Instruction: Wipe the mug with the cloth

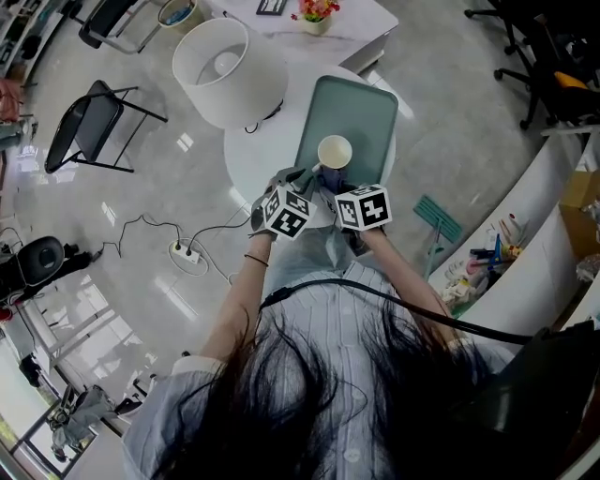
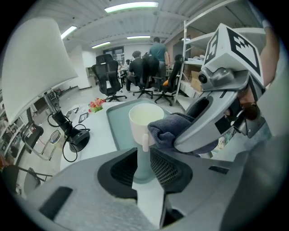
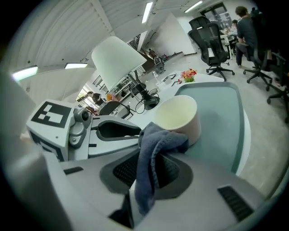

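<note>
A cream mug [image 1: 335, 151] stands upright near the front of a green tray [image 1: 361, 108] on a round white table. In the left gripper view the mug [image 2: 145, 118] shows its handle toward me, and my left gripper [image 2: 143, 155] is shut on that handle. My right gripper [image 3: 151, 169] is shut on a dark blue cloth [image 3: 151, 151], whose bunched end presses against the near side of the mug [image 3: 178, 116]. The same cloth [image 2: 170, 127] touches the mug's right side just under the rim. Both marker cubes sit close together in front of the mug.
A desk lamp with a big white shade [image 1: 230, 67] stands left of the tray, its base and cable [image 2: 76, 137] on the table. A flower pot [image 1: 316, 13] sits far back. Office chairs and people are in the background. A power strip [image 1: 187, 253] lies on the floor.
</note>
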`<act>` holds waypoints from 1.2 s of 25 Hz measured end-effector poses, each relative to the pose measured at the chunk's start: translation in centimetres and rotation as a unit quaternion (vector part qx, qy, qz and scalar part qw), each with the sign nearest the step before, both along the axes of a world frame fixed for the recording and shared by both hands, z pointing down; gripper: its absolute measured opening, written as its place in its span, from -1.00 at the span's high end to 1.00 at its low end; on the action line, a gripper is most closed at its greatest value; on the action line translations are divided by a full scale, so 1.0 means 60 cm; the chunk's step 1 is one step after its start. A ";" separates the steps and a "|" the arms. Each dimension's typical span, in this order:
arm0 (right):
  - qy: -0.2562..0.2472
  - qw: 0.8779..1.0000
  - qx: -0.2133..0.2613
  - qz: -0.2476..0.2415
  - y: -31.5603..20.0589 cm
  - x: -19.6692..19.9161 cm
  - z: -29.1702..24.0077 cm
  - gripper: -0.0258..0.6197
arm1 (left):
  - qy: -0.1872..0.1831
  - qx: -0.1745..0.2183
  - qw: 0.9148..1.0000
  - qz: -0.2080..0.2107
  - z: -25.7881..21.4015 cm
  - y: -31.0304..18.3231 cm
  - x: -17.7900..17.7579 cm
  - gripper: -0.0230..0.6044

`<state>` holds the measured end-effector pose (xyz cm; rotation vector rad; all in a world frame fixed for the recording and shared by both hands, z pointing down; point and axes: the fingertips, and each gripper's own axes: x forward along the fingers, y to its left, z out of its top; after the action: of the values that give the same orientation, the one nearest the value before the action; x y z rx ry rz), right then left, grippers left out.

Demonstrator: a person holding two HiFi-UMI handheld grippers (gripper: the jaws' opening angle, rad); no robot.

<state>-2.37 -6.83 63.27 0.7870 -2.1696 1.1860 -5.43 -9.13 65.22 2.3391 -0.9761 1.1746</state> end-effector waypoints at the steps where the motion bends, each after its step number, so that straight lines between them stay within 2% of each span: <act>1: 0.000 1.000 -0.003 0.003 -0.001 -0.002 0.000 0.65 | -0.002 0.001 1.000 0.007 0.000 -0.001 0.003 0.69; 8: -0.003 1.000 -0.004 -0.002 0.000 0.011 0.000 0.65 | -0.009 0.003 0.999 0.037 0.006 -0.011 0.024 0.69; 17: -0.009 1.000 -0.006 0.019 -0.003 0.049 -0.001 0.65 | -0.015 -0.008 0.999 0.034 0.014 -0.030 0.032 0.70; 22: -0.005 0.999 -0.003 0.031 -0.013 0.071 -0.002 0.65 | -0.026 -0.011 0.997 0.076 0.017 -0.031 0.036 0.72; 26: -0.001 0.999 -0.002 0.039 -0.018 0.081 -0.002 0.65 | -0.015 -0.024 0.994 0.102 0.017 -0.030 0.034 0.72; 30: 0.002 0.999 0.004 0.042 -0.024 0.089 -0.002 0.65 | -0.033 -0.022 0.989 0.141 0.018 -0.033 0.026 0.72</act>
<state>2.96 -8.25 63.15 0.8911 -2.1581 1.2178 -3.86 -11.13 66.32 2.4758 -0.6456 1.3713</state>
